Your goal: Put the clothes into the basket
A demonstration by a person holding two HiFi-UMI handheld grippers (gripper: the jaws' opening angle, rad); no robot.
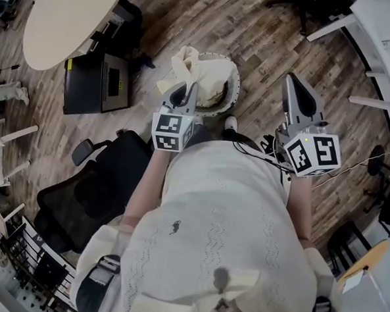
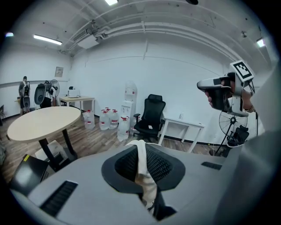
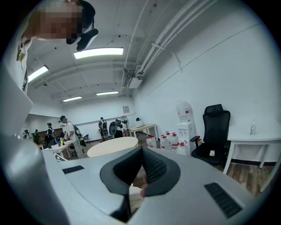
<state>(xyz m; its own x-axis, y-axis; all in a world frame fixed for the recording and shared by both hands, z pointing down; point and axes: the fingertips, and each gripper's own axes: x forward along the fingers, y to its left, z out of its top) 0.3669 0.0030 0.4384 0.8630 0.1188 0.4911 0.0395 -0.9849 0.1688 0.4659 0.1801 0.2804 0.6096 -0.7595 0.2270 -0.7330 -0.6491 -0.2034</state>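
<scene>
**One garment hanging over the basket, one gripper idling**

Head view: one cream cloth [image 1: 186, 60] is dangling from the left gripper [image 1: 188, 89], which is pinching it by a fold so that the rest is draping down over the basket [image 1: 234, 75] on the floor [image 1: 267, 51]. Holding it by an upper fold is letting the loose part hang clear of the rim, and more pale fabric is already lying inside. The right gripper [image 1: 292, 79] is hovering off to the side, well apart from the basket, leaving the opening free. A black office chair [image 1: 94, 185] and a dark case [image 1: 97, 83] are standing on the left, near but not touching the basket; the floor on the right is lying open.

Left gripper view: its pads are pressing together on a strip of the cloth [image 2: 142, 171], which is trailing down between them.

Right gripper view: the right gripper's [image 3: 141, 151] jaws are sitting pressed together, apparently on nothing. Something pale is showing below them, too unclear to name.
</scene>
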